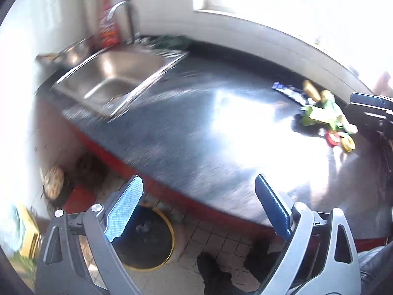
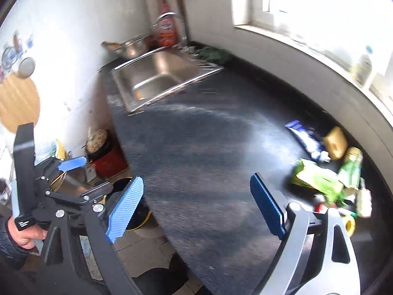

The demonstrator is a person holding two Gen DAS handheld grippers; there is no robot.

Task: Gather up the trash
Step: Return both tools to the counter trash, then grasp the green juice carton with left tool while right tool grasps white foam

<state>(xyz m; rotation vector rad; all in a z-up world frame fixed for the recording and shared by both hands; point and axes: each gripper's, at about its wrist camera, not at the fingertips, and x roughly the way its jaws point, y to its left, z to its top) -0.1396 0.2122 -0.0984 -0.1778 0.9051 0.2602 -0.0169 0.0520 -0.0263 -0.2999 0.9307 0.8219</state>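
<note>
Trash pile (image 2: 326, 172) sits at the counter's (image 2: 196, 147) far right end, near the back edge. Right gripper (image 2: 196, 209) nearer, jaws apart, empty. Left gripper (image 1: 199, 209) also apart, empty, over the front edge.

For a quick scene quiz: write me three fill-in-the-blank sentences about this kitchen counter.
1. Both claws, left and right, are ____.
2. The trash pile lies on the dark ____.
3. The metal sink is set into the counter's ____ end.

Missing words: open; counter; far
</note>
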